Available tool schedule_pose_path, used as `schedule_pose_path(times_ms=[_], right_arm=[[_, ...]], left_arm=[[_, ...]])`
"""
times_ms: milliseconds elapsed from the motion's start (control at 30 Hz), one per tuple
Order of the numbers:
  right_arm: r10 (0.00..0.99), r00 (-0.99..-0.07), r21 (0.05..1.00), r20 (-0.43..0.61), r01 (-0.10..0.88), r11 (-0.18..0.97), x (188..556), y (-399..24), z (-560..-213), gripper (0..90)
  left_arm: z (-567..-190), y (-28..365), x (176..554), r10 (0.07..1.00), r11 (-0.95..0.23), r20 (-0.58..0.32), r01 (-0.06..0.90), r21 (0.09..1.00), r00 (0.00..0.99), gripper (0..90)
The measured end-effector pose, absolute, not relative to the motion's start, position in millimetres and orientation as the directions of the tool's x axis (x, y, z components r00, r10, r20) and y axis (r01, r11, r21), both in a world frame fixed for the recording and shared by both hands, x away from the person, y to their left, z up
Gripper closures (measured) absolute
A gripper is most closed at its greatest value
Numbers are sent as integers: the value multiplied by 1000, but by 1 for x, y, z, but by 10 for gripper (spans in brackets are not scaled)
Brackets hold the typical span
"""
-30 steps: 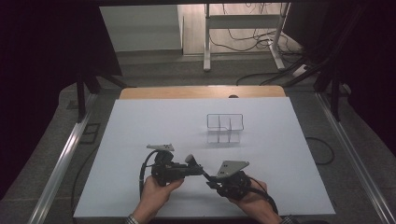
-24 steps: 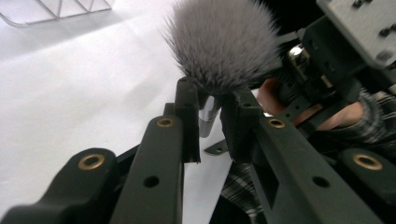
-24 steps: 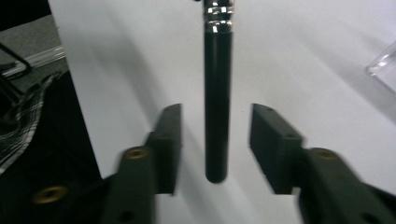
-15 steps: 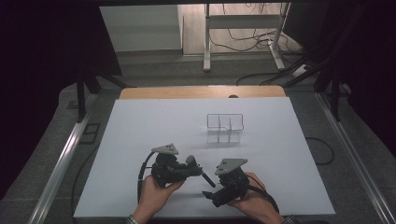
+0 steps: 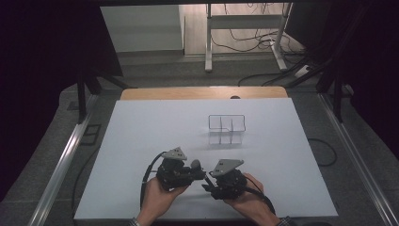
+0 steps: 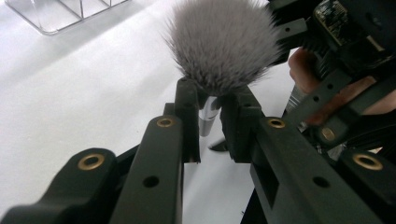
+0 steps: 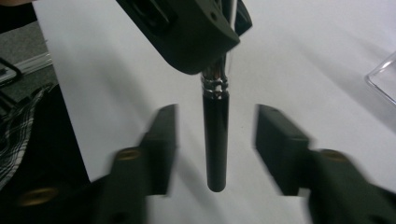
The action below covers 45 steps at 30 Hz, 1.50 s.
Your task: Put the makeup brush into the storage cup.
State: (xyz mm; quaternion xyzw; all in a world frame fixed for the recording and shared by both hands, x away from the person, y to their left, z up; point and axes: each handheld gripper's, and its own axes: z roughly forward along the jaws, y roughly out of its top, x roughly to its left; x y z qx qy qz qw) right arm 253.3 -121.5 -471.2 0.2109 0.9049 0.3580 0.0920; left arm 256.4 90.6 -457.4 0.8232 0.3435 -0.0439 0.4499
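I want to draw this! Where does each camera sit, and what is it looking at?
High view: above the table, looking forward and down; both hands hold tongs.
Left gripper view: on the left tongs, shut on the brush below its fluffy head.
Right gripper view: on the right tongs, jaws just closing around the brush handle, not touching.
Shared: the brush, the clear organizer.

We hold both grippers low over the near edge of the table (image 5: 141, 122), forearms coming in from below. Our left gripper (image 6: 210, 112) points toward the right one, its jaws clamped on the brush (image 6: 224, 42) at the metal neck. Our right gripper (image 7: 215, 130) faces it, jaws just closing but apart, the brush's black handle between them untouched.
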Motion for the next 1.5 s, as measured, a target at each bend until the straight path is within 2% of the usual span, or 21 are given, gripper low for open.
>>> schedule_pose_path(times_ms=[167,233,333,433,533,800,1167,1500], right_arm=[[439,-898,708,-8,305,637,253,-121,-468,770],[433,-901,703,-15,299,646,253,-120,-468,786],[435,-900,701,5,313,641,255,-120,-468,789],[436,-900,701,20,324,635,256,-123,-467,789],[437,-899,703,25,326,632,258,-125,-467,789],[442,-897,710,21,325,625,259,-129,-466,788],[448,-893,727,30,327,604,261,-136,-462,788],[448,-893,744,52,333,579,260,-141,-460,788]], left_arm=[[-459,89,257,520,-370,-381,604,706,764,774],[-459,88,257,522,-375,-375,601,706,766,772],[-461,89,258,521,-365,-371,594,717,768,750],[-460,91,258,541,-363,-347,585,725,766,582],[-460,91,257,562,-378,-301,563,735,770,467],[-465,93,254,592,-447,-197,522,727,782,235],[-471,100,251,607,-483,-150,512,710,780,80],[-476,109,249,610,-494,-140,513,702,780,41]])
